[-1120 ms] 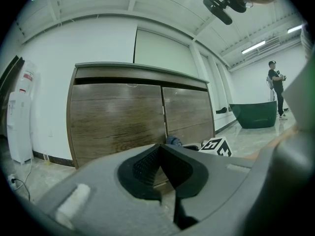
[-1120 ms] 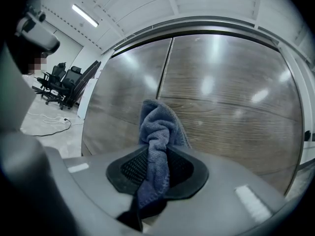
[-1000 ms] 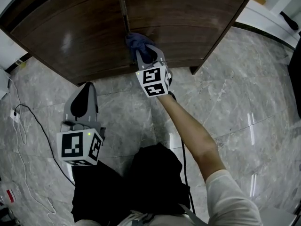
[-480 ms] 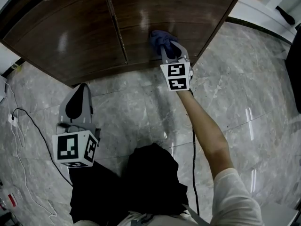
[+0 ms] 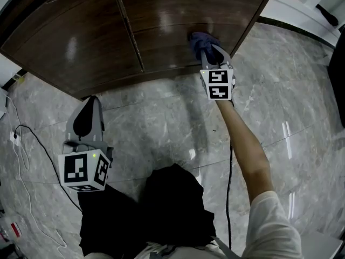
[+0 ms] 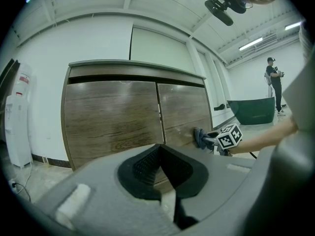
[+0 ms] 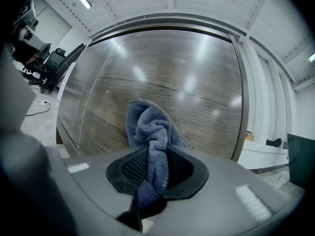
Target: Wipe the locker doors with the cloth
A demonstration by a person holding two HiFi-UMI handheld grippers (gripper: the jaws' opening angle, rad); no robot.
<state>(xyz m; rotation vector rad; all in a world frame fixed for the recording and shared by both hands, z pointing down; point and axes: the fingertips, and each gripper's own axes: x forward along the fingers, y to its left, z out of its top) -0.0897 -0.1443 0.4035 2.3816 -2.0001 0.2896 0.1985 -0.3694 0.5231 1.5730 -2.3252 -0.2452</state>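
Blue-grey terry cloth (image 7: pixel 150 127) is bunched up and pinched in the right hand-held gripper (image 5: pixel 209 52), jaws clamped partway on the wad with a tail hanging down through them. The bunch looks pressed onto the right-hand dark brown wood-grain locker door (image 5: pixel 178 12), low down near its right edge, just beside the cabinet's side panel (image 5: pixel 259 15). If it were me: only that small wad makes contact, so I'd go in overlapping passes along the grain instead of random swipes. I'd also push lightly and evenly, with cloth always out ahead of the hard jaw tips so plastic never scrapes the veneer. I'd run each pass right out to the edge, then work up the panel. The left-hand door (image 5: pixel 70 34) past the centre seam (image 5: pixel 129 31) needs the same, I reckon. The left hand-held gripper (image 5: pixel 89 112) hangs well apart over the grey marble-look floor (image 5: pixel 161 123), jaws closed on nothing. Writing-wise: no brand or label on the doors that I can spot. The cubes (image 5: pixel 218 84) only carry black-and-white square markers, and the tall white appliance (image 6: pixel 17 117) by the wall has a red patch too small to read.
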